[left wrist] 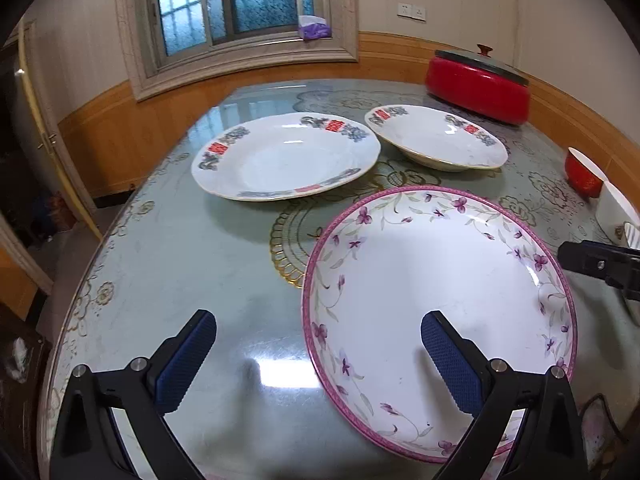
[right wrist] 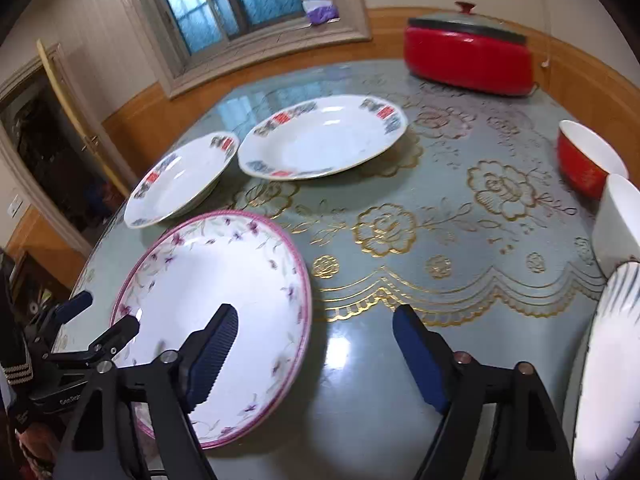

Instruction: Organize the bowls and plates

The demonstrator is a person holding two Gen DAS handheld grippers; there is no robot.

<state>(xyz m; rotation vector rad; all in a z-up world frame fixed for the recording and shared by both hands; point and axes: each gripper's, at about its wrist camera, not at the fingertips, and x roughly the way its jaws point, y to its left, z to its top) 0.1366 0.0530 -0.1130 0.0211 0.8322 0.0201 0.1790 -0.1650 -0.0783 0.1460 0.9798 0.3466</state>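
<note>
- Glass-topped table (right wrist: 440,360) with gold floral lace is seen below a window (left wrist: 236,0).
- Pink-rimmed plate (left wrist: 436,300), round with no long axis, lies flat, face up, at the near edge; purple flowers ring its white well.
- Left gripper (left wrist: 318,356) is spread wide, straddling the plate's left rim, nothing gripped.
- Right gripper (right wrist: 314,344) is spread, straddling its right rim, nothing held.

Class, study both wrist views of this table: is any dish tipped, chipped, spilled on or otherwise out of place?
Nothing stands out. The pink-rimmed floral plate and the two white plates with red and blue marks lie flat, apart and look whole. The red bowl stands upright. No spill shows on the table.
</note>
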